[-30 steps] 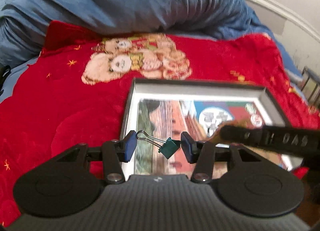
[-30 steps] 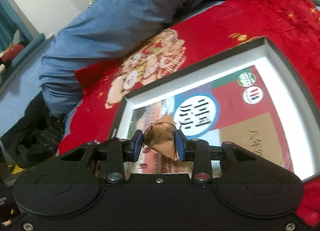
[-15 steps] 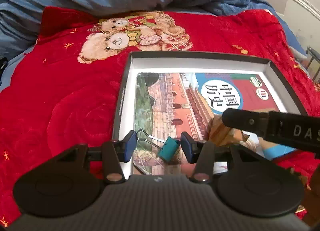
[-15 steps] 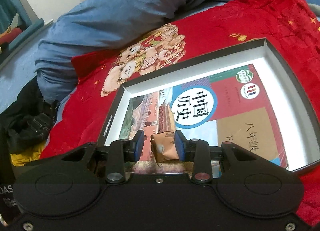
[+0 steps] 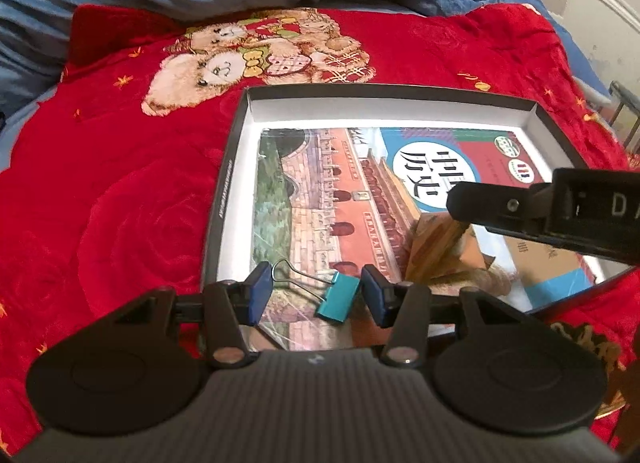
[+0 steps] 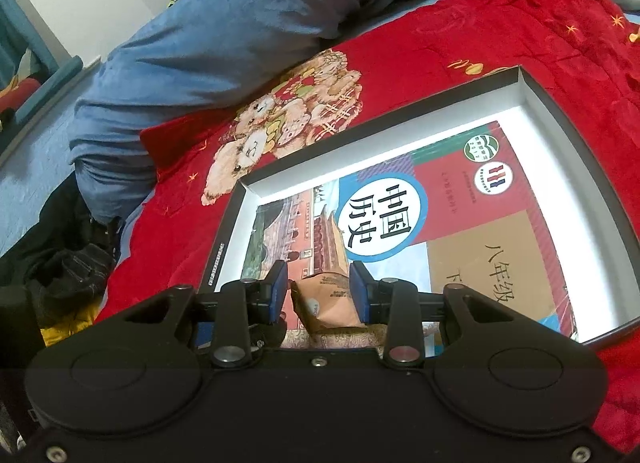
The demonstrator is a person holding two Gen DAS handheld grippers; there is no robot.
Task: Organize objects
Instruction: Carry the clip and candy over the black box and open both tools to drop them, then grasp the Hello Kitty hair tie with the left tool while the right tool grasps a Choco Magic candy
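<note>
Left wrist view looks down on a shallow black box (image 5: 224, 199) with white inner walls, resting on a red blanket (image 5: 112, 199) printed with teddy bears (image 5: 256, 55). A textbook (image 5: 332, 199) lies flat inside the box; its cover shows a red palace wall and a white circle bearing the Chinese title 中国历史. Over the near end of that book, the left gripper (image 5: 313, 297) has its jaws opening, with a teal binder clip (image 5: 337, 298) lying between the blue pads, its wire handles reaching toward the left pad; the clip looks free of both pads. Right wrist view shows the same box (image 6: 576, 135) and book (image 6: 472, 223): beyond the title circle, a green round seal dated 2017, a second round logo, and 八年级 on a tan panel. The right gripper (image 6: 319, 295) sits over the book's near edge, narrowly spread around a brown crinkled snack packet (image 6: 328, 299) with small illegible print; only the right pad seems to touch it. A blue quilt (image 6: 224, 31) is bunched beyond the blanket.
</note>
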